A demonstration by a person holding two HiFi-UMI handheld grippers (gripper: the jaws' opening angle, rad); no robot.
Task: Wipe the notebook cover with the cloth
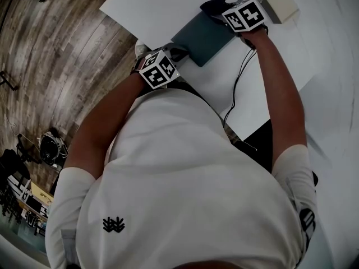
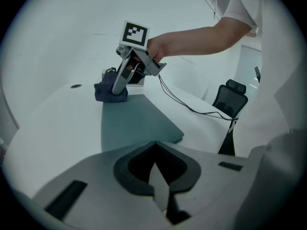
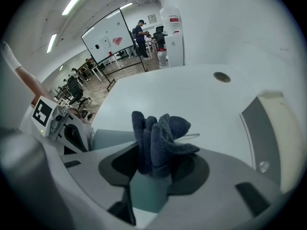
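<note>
A teal notebook (image 1: 202,36) lies flat on the white table (image 1: 151,7). My right gripper (image 1: 225,11) is shut on a bunched dark blue cloth (image 3: 160,143) and presses it onto the notebook's far end; the left gripper view shows the cloth (image 2: 110,92) there, under that gripper (image 2: 122,83). The teal cover (image 3: 109,139) shows below and left of the cloth. My left gripper (image 2: 159,178) is at the notebook's (image 2: 139,121) near corner, jaws shut with nothing visible between them. In the head view its marker cube (image 1: 159,69) hides the jaws.
A black cable (image 2: 187,104) trails from the right gripper across the table to its edge. A grey flat slab (image 3: 261,128) lies to the right of the cloth, and a round grommet hole (image 3: 221,76) is beyond it. An office chair (image 2: 230,97) stands off the table's side.
</note>
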